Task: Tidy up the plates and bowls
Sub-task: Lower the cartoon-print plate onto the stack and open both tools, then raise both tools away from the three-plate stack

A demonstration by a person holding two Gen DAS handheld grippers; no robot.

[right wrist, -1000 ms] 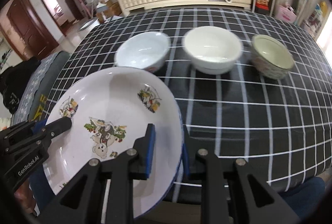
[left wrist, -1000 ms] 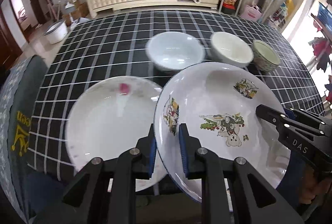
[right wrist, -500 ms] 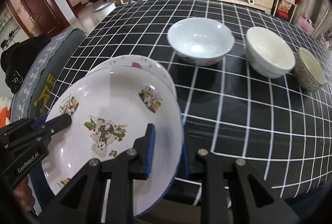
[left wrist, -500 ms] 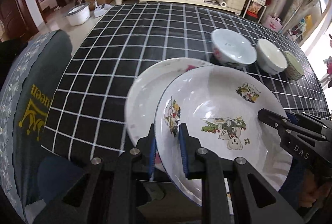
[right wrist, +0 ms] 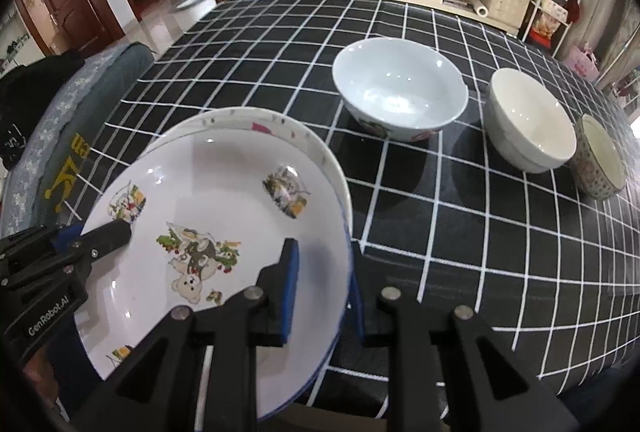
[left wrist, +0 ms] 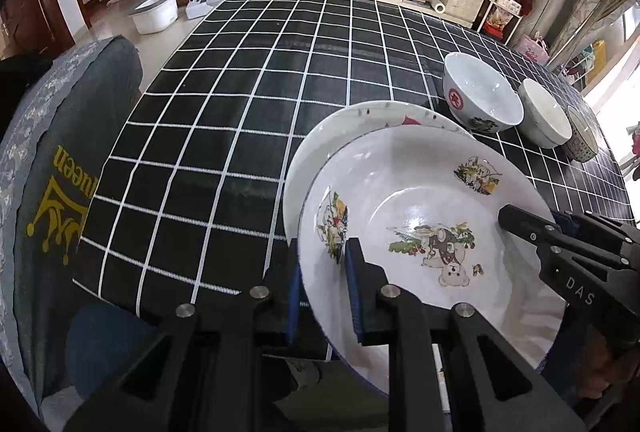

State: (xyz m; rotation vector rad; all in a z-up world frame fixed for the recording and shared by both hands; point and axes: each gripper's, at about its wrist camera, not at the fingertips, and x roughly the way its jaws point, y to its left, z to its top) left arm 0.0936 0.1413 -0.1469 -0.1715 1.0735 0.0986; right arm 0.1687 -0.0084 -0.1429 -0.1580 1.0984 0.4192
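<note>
— Plates first: where does the round white cartoon-printed plate with the blue rim (left wrist: 424, 216) sit right now?

— Off the counter (left wrist: 248, 111), carried by both tools. The left gripper (left wrist: 322, 288) has its fingers clamped on the near-left rim; the right gripper (right wrist: 326, 280) has its fingers clamped on the near-right rim. It hangs over the plain white plate with small pink marks (right wrist: 256, 121), which lies on the black-and-white checked cloth near the front edge.

— Biggest risk?

— Uneven release, I'd judge. Only thin rim is pinched on each side; if one pair of fingers opens sooner, the glazed plate could pivot and clack onto the lower one, or chip it.

— Centred?

— Looks shifted toward the near edge: the lower plate's far rim shows, the near rim is hidden. Set down like that, the stack could rock, and the counter edge is close.

— Bowls in danger?

— The large pale-blue bowl with a red emblem (left wrist: 480, 99), the cream bowl (right wrist: 528, 119) and the small patterned bowl (right wrist: 600, 155) stand in a row, apart from the plates. The blue one is nearest; a wide swing right could nudge it.
</note>
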